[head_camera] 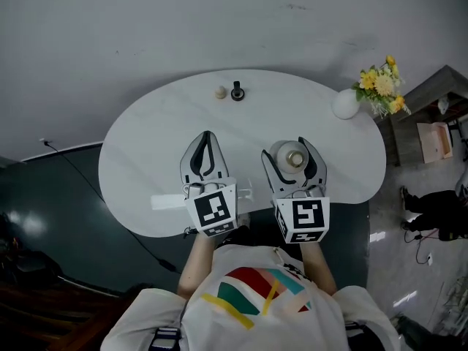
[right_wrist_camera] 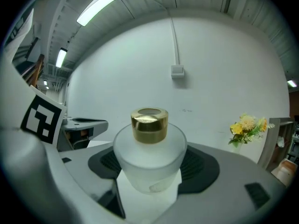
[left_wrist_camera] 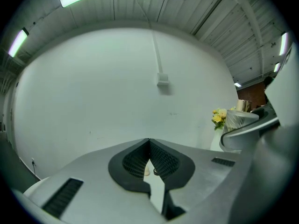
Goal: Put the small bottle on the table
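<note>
The small bottle (head_camera: 291,156) is frosted white glass with a gold cap (right_wrist_camera: 149,124). It stands upright between the jaws of my right gripper (head_camera: 286,149), which is shut on its round body (right_wrist_camera: 148,160) over the near right part of the white oval table (head_camera: 146,159). The dark ribbed pads (right_wrist_camera: 202,166) press on both sides of the bottle. I cannot tell whether its base touches the tabletop. To its left, my left gripper (head_camera: 207,134) hovers over the table, shut with nothing in it; its tips (left_wrist_camera: 149,142) meet.
A small beige ball (head_camera: 221,92) and a small black object (head_camera: 237,92) sit near the table's far edge. At the right end stands a white vase (head_camera: 346,104) with yellow flowers (head_camera: 383,86). Behind the table is a white wall (head_camera: 146,28). A cable (head_camera: 80,170) runs over the dark floor at left.
</note>
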`<state>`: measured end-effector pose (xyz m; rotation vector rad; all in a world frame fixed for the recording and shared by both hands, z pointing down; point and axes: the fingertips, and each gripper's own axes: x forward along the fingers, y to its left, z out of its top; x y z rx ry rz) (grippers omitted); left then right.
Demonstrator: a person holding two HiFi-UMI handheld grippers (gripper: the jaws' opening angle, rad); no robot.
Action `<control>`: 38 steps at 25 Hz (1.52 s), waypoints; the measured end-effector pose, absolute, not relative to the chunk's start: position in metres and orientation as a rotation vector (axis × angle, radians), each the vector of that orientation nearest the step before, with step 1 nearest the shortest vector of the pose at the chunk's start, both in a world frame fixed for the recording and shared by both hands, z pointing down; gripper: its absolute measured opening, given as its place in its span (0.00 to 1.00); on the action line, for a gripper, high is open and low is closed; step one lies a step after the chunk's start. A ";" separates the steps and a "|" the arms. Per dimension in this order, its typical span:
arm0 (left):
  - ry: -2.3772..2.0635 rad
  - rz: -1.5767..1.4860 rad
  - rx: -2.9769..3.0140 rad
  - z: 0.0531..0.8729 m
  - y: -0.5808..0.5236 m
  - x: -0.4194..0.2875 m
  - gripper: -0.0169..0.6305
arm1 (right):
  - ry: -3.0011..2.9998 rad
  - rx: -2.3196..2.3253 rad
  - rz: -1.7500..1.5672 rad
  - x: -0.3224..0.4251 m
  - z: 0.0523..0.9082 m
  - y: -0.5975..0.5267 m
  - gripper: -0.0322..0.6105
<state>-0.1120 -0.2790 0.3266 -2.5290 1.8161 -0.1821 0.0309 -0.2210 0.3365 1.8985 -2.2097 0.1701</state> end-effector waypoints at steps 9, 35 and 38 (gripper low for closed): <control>1.851 -0.188 -2.484 0.317 -0.267 -0.090 0.05 | -2.279 1.849 0.151 0.046 0.327 -0.223 0.58; 1.889 -0.189 -2.409 0.303 -0.269 -0.073 0.05 | -2.376 1.766 0.110 0.056 0.319 -0.229 0.58; 1.887 -0.195 -2.413 0.304 -0.272 -0.070 0.05 | -2.374 1.766 0.125 0.059 0.322 -0.232 0.58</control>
